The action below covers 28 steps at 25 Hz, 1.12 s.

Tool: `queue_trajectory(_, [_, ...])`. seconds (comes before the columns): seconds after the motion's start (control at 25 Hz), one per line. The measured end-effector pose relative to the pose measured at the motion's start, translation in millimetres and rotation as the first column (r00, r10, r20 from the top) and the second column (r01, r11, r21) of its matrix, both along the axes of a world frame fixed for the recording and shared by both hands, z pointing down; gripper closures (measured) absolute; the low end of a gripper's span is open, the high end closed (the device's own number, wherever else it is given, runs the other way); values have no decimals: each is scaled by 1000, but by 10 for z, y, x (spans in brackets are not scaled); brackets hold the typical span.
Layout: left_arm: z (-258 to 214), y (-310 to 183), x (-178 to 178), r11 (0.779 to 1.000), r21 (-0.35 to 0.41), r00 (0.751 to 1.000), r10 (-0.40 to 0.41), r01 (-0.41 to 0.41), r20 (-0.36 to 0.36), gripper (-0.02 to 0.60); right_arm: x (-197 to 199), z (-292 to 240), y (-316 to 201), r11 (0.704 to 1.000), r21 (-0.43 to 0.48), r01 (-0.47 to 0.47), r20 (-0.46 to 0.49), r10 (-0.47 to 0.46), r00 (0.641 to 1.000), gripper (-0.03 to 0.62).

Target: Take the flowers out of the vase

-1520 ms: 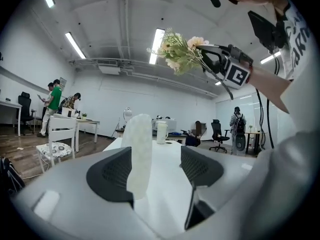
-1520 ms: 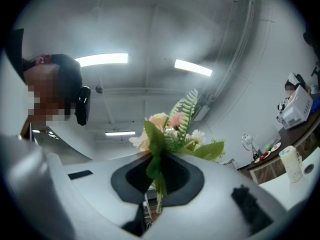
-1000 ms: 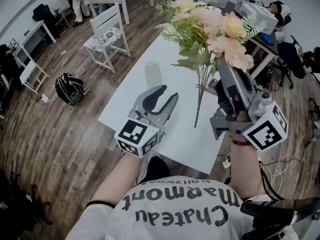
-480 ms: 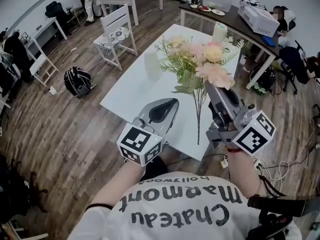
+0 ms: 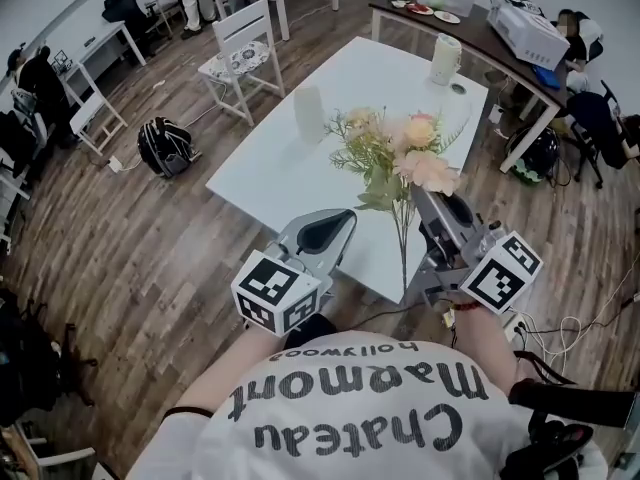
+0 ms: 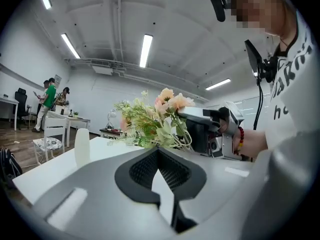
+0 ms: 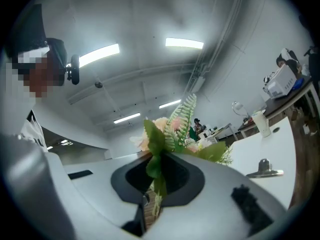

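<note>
White surface: pale vase upright toward 10 o'clock, white jug, maybe a kettle, toward 1 o'clock.

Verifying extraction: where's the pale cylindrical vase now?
Head view: the pale cylindrical vase stands upright on the white table, in its left part, left of the pink-and-cream flower bunch that the right gripper holds.
</note>
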<state>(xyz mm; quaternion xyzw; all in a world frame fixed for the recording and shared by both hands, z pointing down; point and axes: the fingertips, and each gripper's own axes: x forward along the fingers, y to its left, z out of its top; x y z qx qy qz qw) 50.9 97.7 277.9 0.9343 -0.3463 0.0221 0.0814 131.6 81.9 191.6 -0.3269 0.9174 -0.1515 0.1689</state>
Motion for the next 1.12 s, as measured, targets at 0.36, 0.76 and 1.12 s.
queue_trajectory(0.36, [125, 20, 13, 1000, -19, 1000, 1, -1, -23, 578, -29, 253, 88, 999, -33, 5, -6, -5, 1000, 566])
queue_trajectory(0.76, [138, 3, 21, 1000, -27, 999, -5, 4, -44, 578, -25, 321, 102, 1000, -22, -10, -47, 9, 999, 566])
queue_trajectory(1.12, [159, 17, 29, 1000, -26, 999, 0, -1, -37, 578, -31, 350, 109, 1000, -31, -8, -43, 6, 999, 566])
